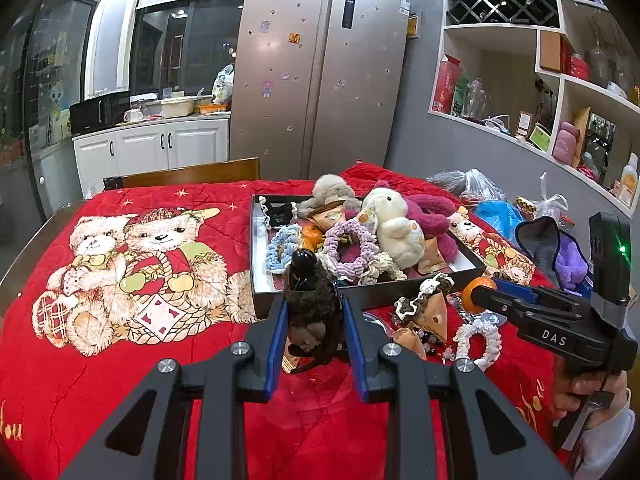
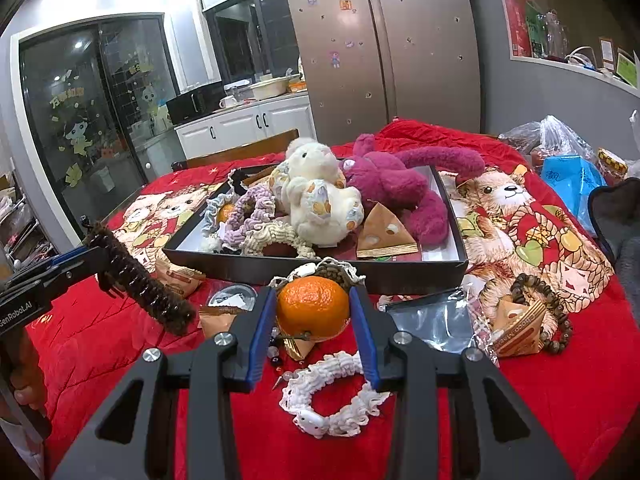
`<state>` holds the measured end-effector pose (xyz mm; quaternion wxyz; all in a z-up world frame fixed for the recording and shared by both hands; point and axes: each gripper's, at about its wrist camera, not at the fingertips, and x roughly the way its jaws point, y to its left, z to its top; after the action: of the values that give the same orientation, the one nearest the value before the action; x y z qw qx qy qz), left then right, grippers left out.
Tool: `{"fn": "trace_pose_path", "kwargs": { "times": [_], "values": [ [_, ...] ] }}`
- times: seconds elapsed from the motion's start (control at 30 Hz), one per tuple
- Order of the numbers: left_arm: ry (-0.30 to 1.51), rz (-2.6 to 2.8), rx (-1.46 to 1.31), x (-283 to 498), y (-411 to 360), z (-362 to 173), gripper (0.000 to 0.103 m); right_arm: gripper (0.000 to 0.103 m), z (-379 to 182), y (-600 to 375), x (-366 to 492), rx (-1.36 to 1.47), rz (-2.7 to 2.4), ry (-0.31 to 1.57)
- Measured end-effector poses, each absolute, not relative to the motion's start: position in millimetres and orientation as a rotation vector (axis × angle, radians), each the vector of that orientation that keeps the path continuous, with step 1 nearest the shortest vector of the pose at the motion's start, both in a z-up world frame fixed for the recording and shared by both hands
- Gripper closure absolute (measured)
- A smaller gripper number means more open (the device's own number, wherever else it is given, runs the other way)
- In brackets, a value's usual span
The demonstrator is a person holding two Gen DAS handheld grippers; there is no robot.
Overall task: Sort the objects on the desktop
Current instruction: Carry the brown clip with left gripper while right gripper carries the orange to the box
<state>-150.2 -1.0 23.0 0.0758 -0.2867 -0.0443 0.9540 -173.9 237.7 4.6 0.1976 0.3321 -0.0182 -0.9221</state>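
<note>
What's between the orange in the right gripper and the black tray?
Nothing tall. The orange is clamped in the right gripper just short of the black tray; only a brown-and-white scrunchie lies against the tray's near wall.

You're working under bright indoor ceiling light; its glare blooms white on the fridge (image 1: 320, 72) doors and reflects in the dark windows (image 2: 92, 92). Both fisheye views bend straight lines hard toward black vignetted corners. Focus is sharp mid-frame, colours saturated, shadows soft on the red cloth (image 1: 120, 360).
</note>
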Motion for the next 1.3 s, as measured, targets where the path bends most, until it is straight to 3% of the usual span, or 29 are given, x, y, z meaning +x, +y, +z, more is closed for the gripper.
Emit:
{"fn": "trace_pose_path", "kwargs": {
  "times": [0.73,0.97,1.3],
  "values": [
    [-0.111,2.942,-0.746,-225.1,-10.6,94.0,0.075,0.064,61.6,256.9,-226.3,0.868,-2.666,-0.127],
    [-0.254,2.983,-0.797,-284.7,-25.7,73.6,0.075,0.064,57.7,260.0,-265.3,0.905,-2.692,-0.105],
    [-0.158,3.042,-0.874,-332.6,-24.7,35.8,0.075,0.064,22.0,278.4,-309.2,1.024,-2.692,-0.121]
  ]
}}
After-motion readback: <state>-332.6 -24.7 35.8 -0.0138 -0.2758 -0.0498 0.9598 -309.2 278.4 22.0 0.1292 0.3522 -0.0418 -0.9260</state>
